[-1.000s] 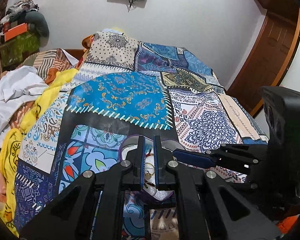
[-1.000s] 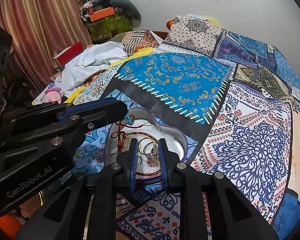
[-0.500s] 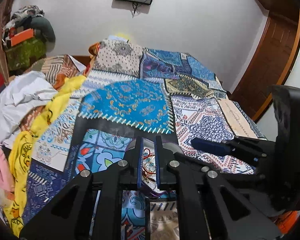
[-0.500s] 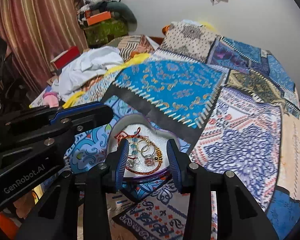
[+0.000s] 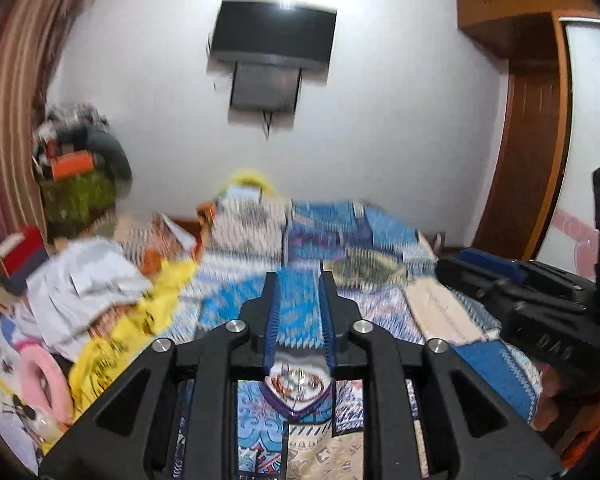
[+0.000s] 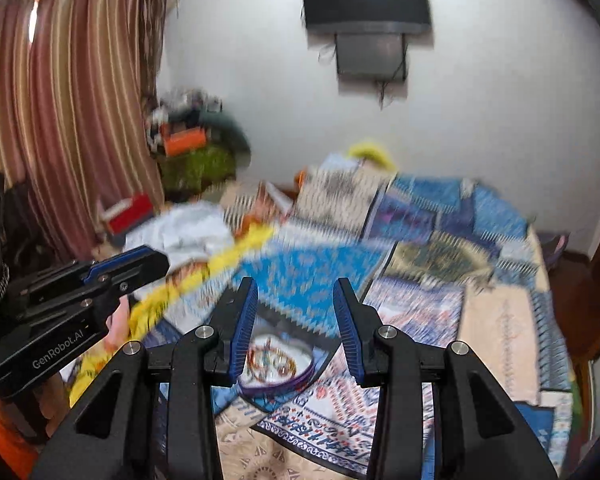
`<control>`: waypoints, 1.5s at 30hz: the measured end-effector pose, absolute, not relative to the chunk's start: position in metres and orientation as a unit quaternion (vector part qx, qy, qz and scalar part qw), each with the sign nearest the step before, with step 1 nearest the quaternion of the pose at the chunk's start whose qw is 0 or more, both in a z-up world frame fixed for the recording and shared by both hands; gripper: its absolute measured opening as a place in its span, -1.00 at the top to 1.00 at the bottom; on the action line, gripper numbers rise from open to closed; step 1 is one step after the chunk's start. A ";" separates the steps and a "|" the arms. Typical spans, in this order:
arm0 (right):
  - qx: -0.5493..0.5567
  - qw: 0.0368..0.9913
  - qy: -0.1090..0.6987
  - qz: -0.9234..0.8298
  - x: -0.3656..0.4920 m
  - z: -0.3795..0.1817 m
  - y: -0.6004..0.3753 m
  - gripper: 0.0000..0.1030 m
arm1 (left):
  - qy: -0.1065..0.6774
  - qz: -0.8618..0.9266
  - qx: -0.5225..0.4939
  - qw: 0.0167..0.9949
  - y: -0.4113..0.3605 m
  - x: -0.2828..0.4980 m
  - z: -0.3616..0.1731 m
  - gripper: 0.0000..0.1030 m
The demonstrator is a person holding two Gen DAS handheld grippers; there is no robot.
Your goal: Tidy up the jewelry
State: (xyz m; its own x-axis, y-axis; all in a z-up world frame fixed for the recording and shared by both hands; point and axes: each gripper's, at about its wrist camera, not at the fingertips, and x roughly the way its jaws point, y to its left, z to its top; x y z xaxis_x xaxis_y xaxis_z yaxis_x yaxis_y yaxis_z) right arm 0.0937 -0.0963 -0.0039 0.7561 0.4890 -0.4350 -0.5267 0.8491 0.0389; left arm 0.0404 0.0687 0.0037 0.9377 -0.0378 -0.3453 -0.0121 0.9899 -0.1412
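A heart-shaped tray with a purple rim point(image 5: 279, 401) lies on the patchwork bedspread, and bangles, rings and a red cord point(image 5: 296, 380) rest on its white lining. My left gripper point(image 5: 298, 280) is held above and short of the tray. Its jaws are opening and nothing is between them. The same tray point(image 6: 298, 377) and jewelry point(image 6: 270, 360) sit low between the fingers of my right gripper point(image 6: 294, 284), which is open, empty and also raised off the tray. Each gripper shows in the other's view: right gripper point(image 5: 488, 259), left gripper point(image 6: 140, 258).
The patchwork bedspread point(image 6: 420, 280) covers the bed. White and yellow clothes point(image 5: 100, 288) are heaped along its left side, beside a striped curtain point(image 6: 60, 120). A television point(image 5: 274, 38) hangs on the far wall. A wooden door frame point(image 5: 532, 140) stands at the right.
Both grippers rose away from the tray and tipped up towards the wall. The left jaws went from shut to parted, the right jaws widened. Nothing came up with either.
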 end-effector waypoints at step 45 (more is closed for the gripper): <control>-0.026 0.978 0.063 0.198 -0.011 0.041 -0.119 -1.00 | 0.083 0.052 -0.073 0.993 0.066 -0.052 0.035 -0.99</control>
